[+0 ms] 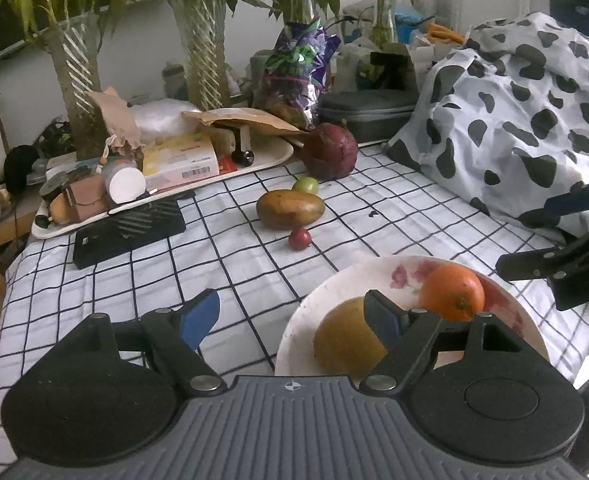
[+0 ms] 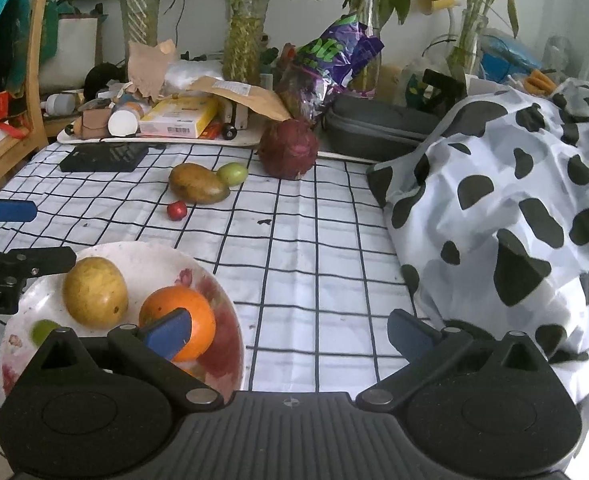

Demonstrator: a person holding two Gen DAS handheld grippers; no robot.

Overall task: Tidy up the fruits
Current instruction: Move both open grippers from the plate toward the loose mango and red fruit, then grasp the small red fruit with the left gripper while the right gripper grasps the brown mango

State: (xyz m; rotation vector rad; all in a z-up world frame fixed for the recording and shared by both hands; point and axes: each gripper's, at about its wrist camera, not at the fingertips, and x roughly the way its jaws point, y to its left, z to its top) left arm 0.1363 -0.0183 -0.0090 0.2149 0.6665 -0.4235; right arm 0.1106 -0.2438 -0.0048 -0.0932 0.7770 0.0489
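I hold both my left gripper [image 1: 294, 320] and right gripper [image 2: 290, 332] wide open and empty beside the plate [image 2: 142, 258]; orange [image 2: 178, 320] and yellow mango [image 2: 94, 298] sit on it, brown mango [image 2: 198, 183] beyond

Tablecloth [image 2: 314, 240]: white, black grid. Plate [image 2: 142, 260]: white, pink-red floral. Orange [image 2: 182, 308]: orange. Mango [image 2: 94, 292]: yellow. Small fruit [image 2: 176, 210]: red. Cloth [image 2: 514, 200]: white, black cow spots. Finger pads [image 2: 170, 332]: blue.

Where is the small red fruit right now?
The small red fruit lies on the checked cloth, just in front of the brown mango, left of centre in the right wrist view and beyond the plate.
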